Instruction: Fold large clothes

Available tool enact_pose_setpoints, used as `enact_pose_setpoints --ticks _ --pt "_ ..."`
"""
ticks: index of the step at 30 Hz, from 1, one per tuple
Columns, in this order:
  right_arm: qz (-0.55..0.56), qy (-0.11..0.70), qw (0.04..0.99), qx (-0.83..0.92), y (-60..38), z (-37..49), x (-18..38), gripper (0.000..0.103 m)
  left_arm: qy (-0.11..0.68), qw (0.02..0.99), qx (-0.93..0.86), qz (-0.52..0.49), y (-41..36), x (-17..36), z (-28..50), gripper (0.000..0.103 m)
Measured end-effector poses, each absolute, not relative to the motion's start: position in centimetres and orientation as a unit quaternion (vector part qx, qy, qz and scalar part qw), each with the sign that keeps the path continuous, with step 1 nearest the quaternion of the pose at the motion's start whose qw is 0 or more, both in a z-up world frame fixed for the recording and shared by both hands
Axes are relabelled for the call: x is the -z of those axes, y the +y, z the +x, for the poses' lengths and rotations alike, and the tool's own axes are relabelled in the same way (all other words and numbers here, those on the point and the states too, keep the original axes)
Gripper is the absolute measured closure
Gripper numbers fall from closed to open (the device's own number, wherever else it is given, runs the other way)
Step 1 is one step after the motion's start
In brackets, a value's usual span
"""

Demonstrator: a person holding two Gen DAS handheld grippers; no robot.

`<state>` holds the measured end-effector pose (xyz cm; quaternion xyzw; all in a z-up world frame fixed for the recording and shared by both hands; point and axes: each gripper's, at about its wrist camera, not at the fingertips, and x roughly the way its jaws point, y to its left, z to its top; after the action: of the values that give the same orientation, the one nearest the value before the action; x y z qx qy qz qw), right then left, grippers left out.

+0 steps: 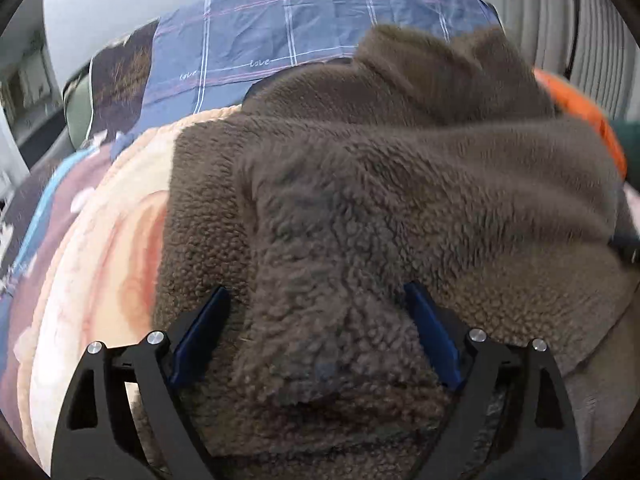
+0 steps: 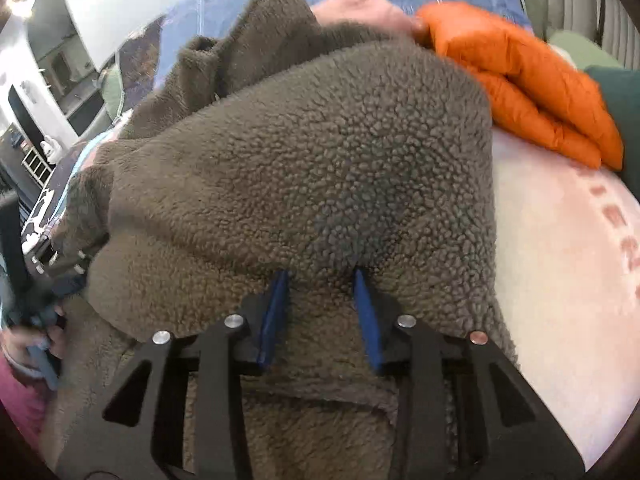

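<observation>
Brown fleece jacket point(image 1: 360, 200) heaped on the bed point(image 2: 560, 280), beside an orange jacket point(image 2: 532, 84). Left gripper point(image 1: 316, 296) spread wide astride a fleece fold, pads clear. Right gripper point(image 2: 322, 280) pinching the fleece edge.

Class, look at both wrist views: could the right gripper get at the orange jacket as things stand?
Probably not directly: the right gripper sits against the brown fleece, a fold between its fingers, and the bulk of it lies between the gripper and the orange jacket.
</observation>
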<state>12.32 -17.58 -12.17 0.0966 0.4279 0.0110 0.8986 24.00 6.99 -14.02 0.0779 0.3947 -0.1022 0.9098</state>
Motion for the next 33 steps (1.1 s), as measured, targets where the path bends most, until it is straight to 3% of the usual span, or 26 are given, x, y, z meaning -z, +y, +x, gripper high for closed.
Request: enact_pose_setpoints --ticks 4,7,9,15,19,21,26,28,29,30,33 --pt "0.062 0.413 0.909 -0.003 -16.6 10.6 12.4 0.065 0.390 0.912 0.106 0.072 7.3 14.4 23.9 0.012" --pt "0.114 0.405 0.907 -0.028 -18.3 9.2 11.2 0.061 0.387 0.913 0.102 0.077 7.1 14.5 23.7 0.012" --pt "0.167 0.394 0.903 -0.039 -20.1 9.0 10.0 0.048 0.387 0.913 0.102 0.077 7.2 14.3 23.5 0.012" --pt "0.234 0.385 0.893 0.003 -25.8 8.5 9.6 0.037 0.386 0.914 0.101 0.078 7.1 14.2 23.3 0.012" --pt "0.283 0.397 0.873 -0.020 -27.9 11.4 11.0 0.035 0.388 0.913 0.102 0.077 7.1 14.3 23.1 0.011" --pt "0.342 0.383 0.856 -0.057 -29.9 14.2 11.3 0.023 0.387 0.913 0.102 0.077 7.1 14.3 23.1 0.011" --pt "0.467 0.382 0.793 -0.086 -33.0 21.1 13.9 0.019 0.387 0.913 0.103 0.074 7.2 14.3 23.2 0.010" --pt "0.473 0.380 0.790 -0.087 -32.5 22.4 14.1 0.061 0.388 0.913 0.105 0.068 7.4 14.4 23.3 0.010" --pt "0.420 0.385 0.819 -0.062 -31.3 22.7 12.6 0.080 0.388 0.913 0.106 0.066 7.4 14.4 23.3 0.010" --pt "0.354 0.377 0.855 -0.034 -29.9 22.2 10.7 0.085 0.389 0.913 0.106 0.065 7.5 14.4 23.4 0.010" --pt "0.182 0.327 0.926 0.048 -24.9 19.1 5.7 0.087 0.387 0.914 0.105 0.070 7.3 14.3 23.4 0.010"
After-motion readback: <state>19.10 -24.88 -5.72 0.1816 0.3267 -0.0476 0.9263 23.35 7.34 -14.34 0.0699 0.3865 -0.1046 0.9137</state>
